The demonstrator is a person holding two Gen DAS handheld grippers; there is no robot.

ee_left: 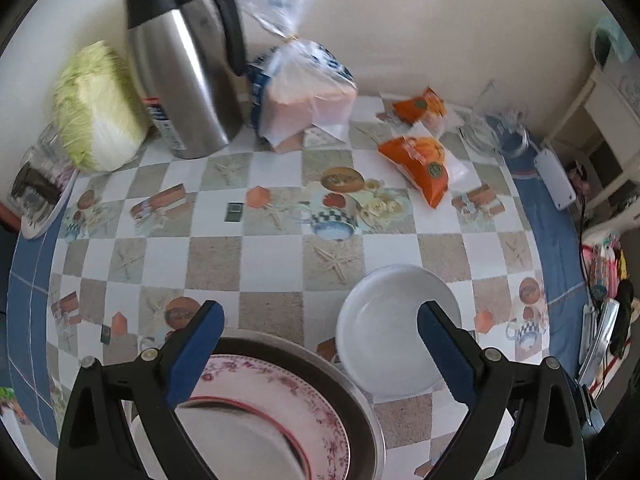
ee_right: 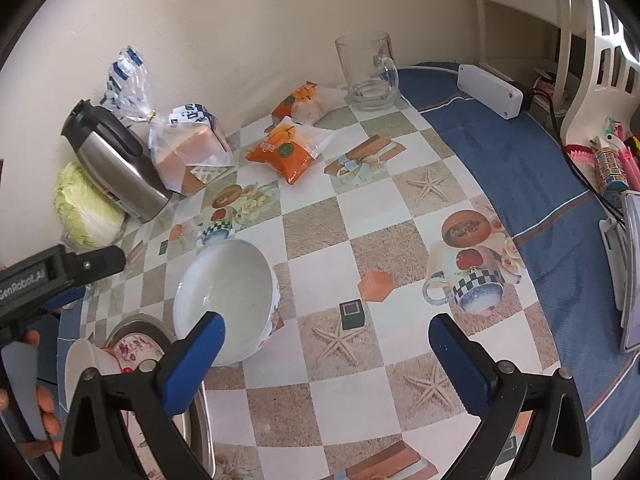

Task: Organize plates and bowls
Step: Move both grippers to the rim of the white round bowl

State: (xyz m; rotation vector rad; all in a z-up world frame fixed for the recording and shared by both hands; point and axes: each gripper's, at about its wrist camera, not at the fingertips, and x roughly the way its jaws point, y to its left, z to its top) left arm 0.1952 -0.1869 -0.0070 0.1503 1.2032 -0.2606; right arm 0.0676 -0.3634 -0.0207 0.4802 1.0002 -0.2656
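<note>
Left wrist view: left tool [ee_left: 320, 320] spread wide, empty, over flowered plate [ee_left: 280, 404] nested in metal pan [ee_left: 360, 396]. Right tool [ee_right: 326, 334] likewise spread, empty, white bowl [ee_right: 228, 296] just beside its left finger. Best gripped by the bowl's near rim, lifted straight. Beyond lay bare checkered table [ee_right: 360, 240]; kettle [ee_right: 116, 164], bread bag [ee_right: 188, 148], glass mug [ee_right: 366, 72] crowded along the far wall.

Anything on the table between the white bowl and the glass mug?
No objects. In the right wrist view, only patterned tablecloth lies between the white bowl and the glass mug; the orange snack packet sits left of that line.
</note>
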